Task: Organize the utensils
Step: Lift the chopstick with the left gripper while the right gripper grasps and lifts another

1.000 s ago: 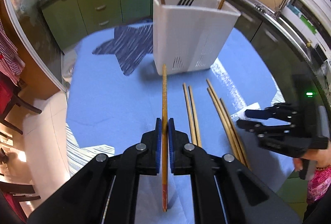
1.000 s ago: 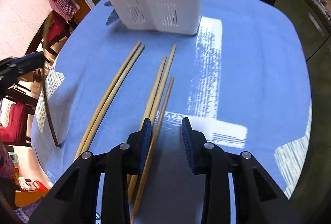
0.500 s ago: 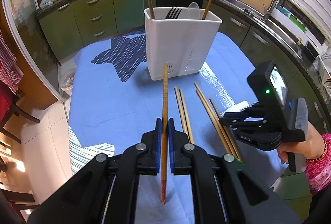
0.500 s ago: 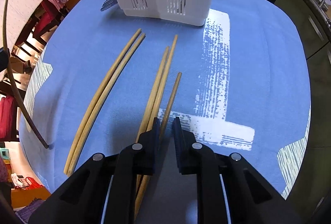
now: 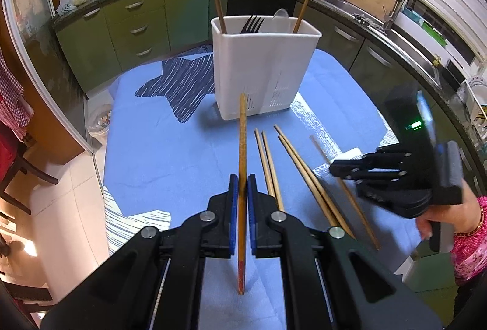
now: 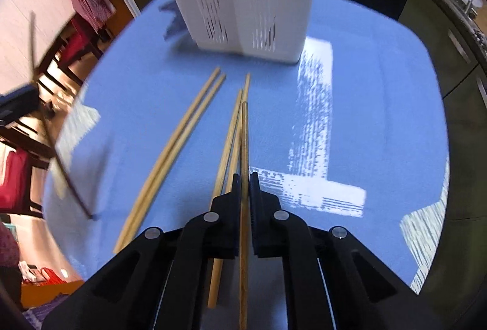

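the left gripper (image 5: 240, 188) pinches a dark chopstick (image 5: 242, 147) lengthwise, raised over the blue cloth (image 5: 158, 147). the right gripper (image 6: 242, 182) is clamped on a pale chopstick (image 6: 244, 132) lifted above four more lying in two pairs (image 6: 182, 132) on the cloth. beyond stands the white utensil holder (image 5: 264, 68) with a fork (image 5: 252, 24) and chopsticks upright inside.

Table (image 5: 158, 153) covered in blue cloth with a dark striped star print and white striped patches; white utensil caddy (image 5: 264, 71) stands upright on it toward the far side; two pairs of light wooden chopsticks (image 6: 182, 141) lie flat on the cloth just in front of the caddy, each pair side by side, pairs slightly apart.
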Available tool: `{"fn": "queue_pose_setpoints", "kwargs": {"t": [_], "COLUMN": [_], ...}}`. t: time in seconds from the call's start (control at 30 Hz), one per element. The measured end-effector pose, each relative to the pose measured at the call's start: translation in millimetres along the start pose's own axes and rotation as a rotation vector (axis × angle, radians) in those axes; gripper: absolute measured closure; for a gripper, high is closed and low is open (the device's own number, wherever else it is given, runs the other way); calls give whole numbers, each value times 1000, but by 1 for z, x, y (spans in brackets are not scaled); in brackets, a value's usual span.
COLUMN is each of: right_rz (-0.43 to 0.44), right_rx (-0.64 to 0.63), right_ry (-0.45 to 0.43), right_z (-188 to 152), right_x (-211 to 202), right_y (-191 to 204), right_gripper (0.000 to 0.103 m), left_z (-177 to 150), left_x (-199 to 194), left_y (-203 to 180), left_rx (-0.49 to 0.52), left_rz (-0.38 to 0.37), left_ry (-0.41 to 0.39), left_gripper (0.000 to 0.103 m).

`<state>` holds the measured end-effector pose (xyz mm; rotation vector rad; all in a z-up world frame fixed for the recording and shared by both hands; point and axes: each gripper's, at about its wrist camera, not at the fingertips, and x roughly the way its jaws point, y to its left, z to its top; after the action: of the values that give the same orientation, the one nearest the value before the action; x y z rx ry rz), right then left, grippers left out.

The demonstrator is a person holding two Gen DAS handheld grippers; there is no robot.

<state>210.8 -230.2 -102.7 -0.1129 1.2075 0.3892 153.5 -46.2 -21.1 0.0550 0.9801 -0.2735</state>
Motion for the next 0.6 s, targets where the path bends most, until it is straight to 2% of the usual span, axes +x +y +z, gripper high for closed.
{"fn": "queue_pose_setpoints", "kwargs": {"t": [0.27,0.4,0.6], "right_rz": [61,67,77], "right_rx": [25,24,25], "right_ry": [-198,-257,-311], "right_z": [-19,-29,-27], "right_x": [-82,-111,-131], "right_y": [-7,-15,-20], "right_gripper": [97,97,97], "left_z": [3,5,12], "left_x": [-20,-27,-32], "left_y": [-8,-12,-14], "left_rx": [17,24,28], "left_rz": [-14,-12,-15], "left_ry": [-33,-47,-57], "left_gripper": [97,97,97]}}
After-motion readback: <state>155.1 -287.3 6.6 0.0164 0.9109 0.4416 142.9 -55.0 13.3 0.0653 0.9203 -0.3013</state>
